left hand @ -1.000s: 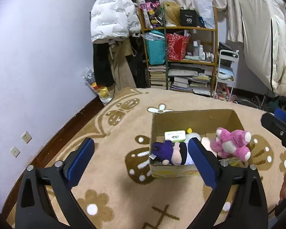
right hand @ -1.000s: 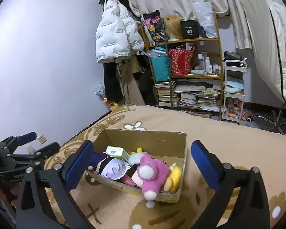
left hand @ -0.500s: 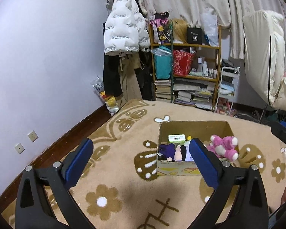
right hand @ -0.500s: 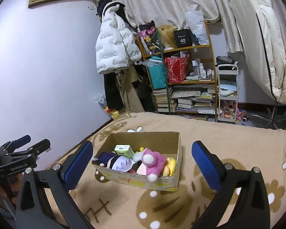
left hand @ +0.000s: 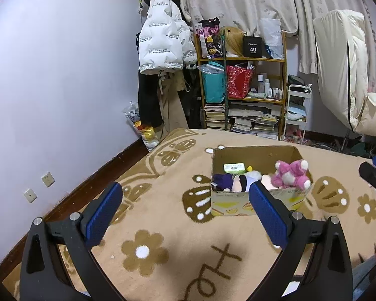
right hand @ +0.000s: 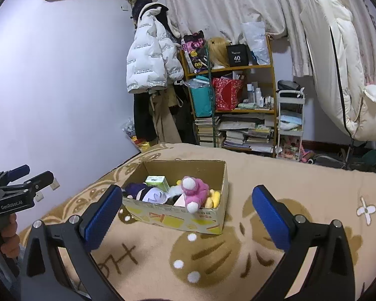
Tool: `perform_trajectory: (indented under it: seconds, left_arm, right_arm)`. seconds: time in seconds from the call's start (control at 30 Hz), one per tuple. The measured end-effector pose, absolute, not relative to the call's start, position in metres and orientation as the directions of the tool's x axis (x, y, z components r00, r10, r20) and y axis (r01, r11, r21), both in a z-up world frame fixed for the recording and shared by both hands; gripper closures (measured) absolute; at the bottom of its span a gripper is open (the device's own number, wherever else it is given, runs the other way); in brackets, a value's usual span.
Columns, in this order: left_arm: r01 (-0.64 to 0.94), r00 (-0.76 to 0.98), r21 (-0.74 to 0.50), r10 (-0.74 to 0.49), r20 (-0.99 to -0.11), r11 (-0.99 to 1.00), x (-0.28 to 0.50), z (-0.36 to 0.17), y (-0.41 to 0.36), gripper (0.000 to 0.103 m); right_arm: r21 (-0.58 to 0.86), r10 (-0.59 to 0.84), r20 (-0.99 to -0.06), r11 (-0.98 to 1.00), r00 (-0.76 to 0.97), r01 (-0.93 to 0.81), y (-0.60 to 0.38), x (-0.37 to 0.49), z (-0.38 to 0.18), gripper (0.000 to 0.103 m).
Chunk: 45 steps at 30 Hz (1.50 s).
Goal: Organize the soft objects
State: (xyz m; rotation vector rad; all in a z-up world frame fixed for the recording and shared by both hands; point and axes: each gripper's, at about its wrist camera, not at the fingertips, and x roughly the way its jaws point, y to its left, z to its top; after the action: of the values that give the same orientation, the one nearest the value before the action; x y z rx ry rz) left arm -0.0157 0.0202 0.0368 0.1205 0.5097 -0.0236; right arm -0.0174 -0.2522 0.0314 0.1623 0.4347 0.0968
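Both the left gripper [left hand: 185, 208] and right gripper [right hand: 185, 210] were wide open, empty, near the cardboard box [right hand: 178, 215]. I'd tuck that overhanging pink plush [right hand: 194, 192] deeper.

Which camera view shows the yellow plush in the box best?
The right wrist view: the yellow plush lies open beside the pink plush against the box wall. In the left wrist view, only a small yellow bit shows.

Both grippers pulling back from the box.
Left gripper [left hand: 184, 202] and right gripper [right hand: 185, 204] rising and retreating, jaws wide and empty; cardboard box [left hand: 253, 204] of plush toys shrinking in both views; more beige rug [left hand: 163, 238] and upper wall coming into frame.
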Motion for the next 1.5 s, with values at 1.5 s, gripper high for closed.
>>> perform_trajectory:
  seconds: [1.5]
  left_arm:
    - [0.092,0.856,0.179,0.014,-0.517,0.980,-0.003,0.009,0.005,0.003]
  right_arm:
    - [0.163,0.119,-0.467,0.986,0.876,-0.047,-0.251,-0.007,0.006,0.000]
